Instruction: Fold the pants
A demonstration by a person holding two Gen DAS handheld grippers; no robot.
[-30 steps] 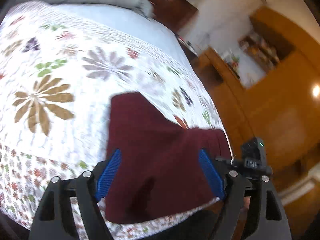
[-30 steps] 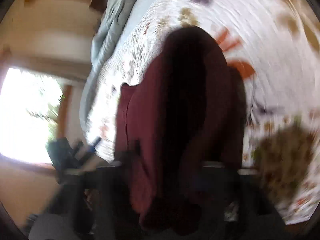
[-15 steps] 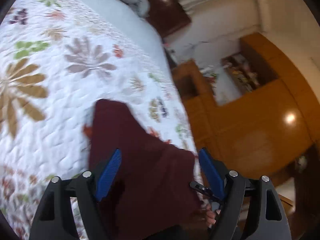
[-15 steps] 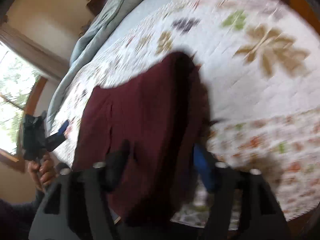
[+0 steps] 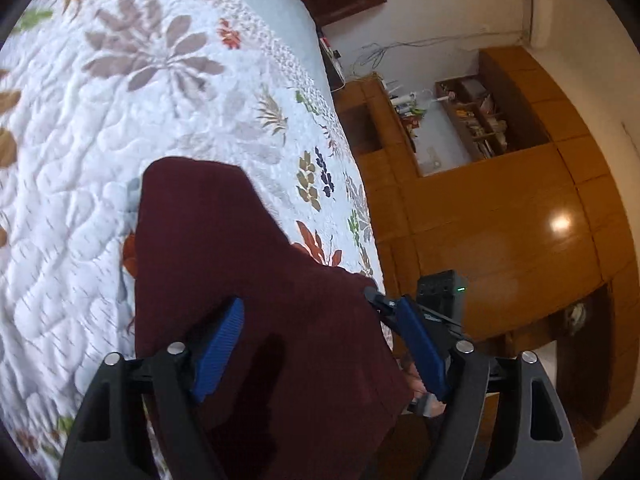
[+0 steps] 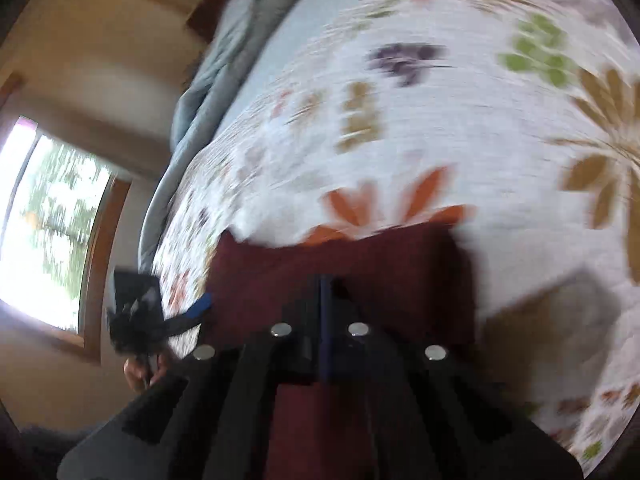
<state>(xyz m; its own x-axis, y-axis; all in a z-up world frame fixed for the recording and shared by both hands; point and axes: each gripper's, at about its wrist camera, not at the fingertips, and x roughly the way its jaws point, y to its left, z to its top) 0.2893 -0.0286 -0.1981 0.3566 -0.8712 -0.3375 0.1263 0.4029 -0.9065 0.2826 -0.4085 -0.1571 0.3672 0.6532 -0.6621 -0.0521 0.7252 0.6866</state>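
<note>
- Maroon pants lie in the lower centre of the left view, on a floral quilt, partly folded.
- Soft, light, limp cloth; likely sags and slips unless pinched at an edge or corner.
- Left gripper gapes over them, jaws just narrowing, pads not pressing.
- Right gripper has just snapped together over the cloth; whether it pinches any, blur hides.

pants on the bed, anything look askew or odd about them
Yes: the maroon pants lie skewed on the floral quilt, their near end hanging over the bed edge. A darker patch shows near that end; stain or shadow, unclear.
</note>
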